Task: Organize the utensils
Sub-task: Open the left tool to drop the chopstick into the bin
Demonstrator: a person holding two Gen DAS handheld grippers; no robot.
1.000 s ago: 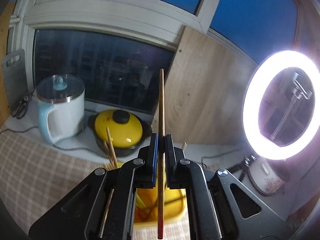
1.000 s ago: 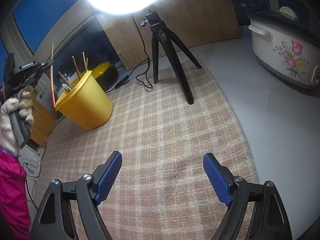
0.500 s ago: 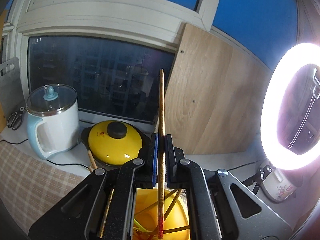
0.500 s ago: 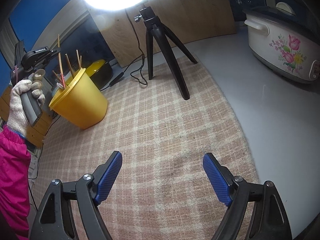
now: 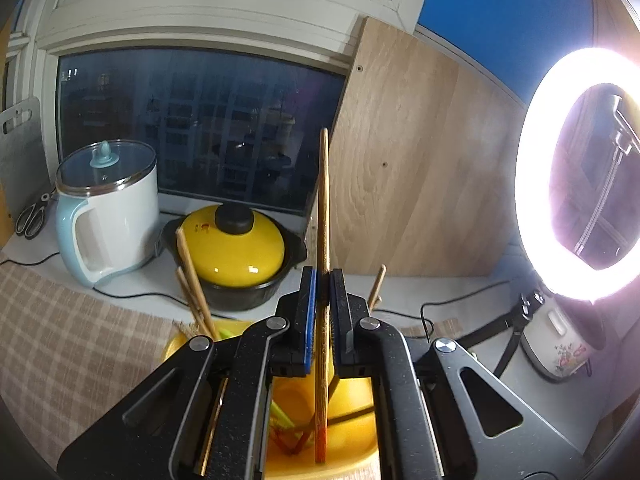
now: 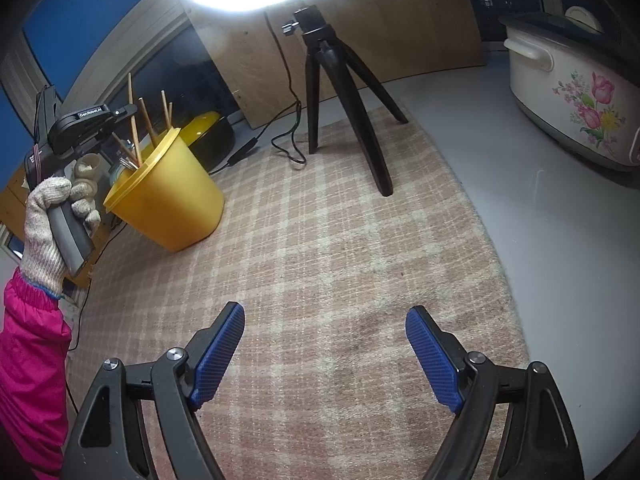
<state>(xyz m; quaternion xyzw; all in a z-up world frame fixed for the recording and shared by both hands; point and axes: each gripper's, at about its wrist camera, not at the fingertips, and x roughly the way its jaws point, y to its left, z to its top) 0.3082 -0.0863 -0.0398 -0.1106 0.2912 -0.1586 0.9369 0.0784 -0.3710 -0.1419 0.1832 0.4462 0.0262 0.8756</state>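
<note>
Right-wrist view, left to right: pink sleeve (image 6: 30, 364) and a gloved hand (image 6: 48, 224) at the far left edge, gripping the handle of the left gripper (image 5: 323, 280). Its jaws are clenched on one chopstick (image 5: 322, 280), which stands near upright. In the left-wrist view the red lower tip is down inside the mouth of the yellow bucket (image 6: 168, 196), upper end sticking up above the pads. More chopsticks (image 5: 192, 276) lean in the bucket, along with some greenish items at the bottom, too blurred to name. Bucket stands on the left part of the plaid mat (image 6: 340, 260).

Behind the bucket: white kettle (image 5: 106, 212) left, yellow-lidded pot (image 5: 234, 248) just right of it, both on the counter by the window. Scissors (image 5: 32, 216) at the far left.

Mid-frame: black tripod (image 6: 344, 92) with its feet on the mat, ring light (image 5: 580, 172) on top, cable trailing left.

Right gripper (image 6: 324, 356) low centre, jaws released and wide apart, nothing between them, only bare mat below.

Far right: floral cooker (image 6: 576, 96) on the grey counter (image 6: 560, 240).
</note>
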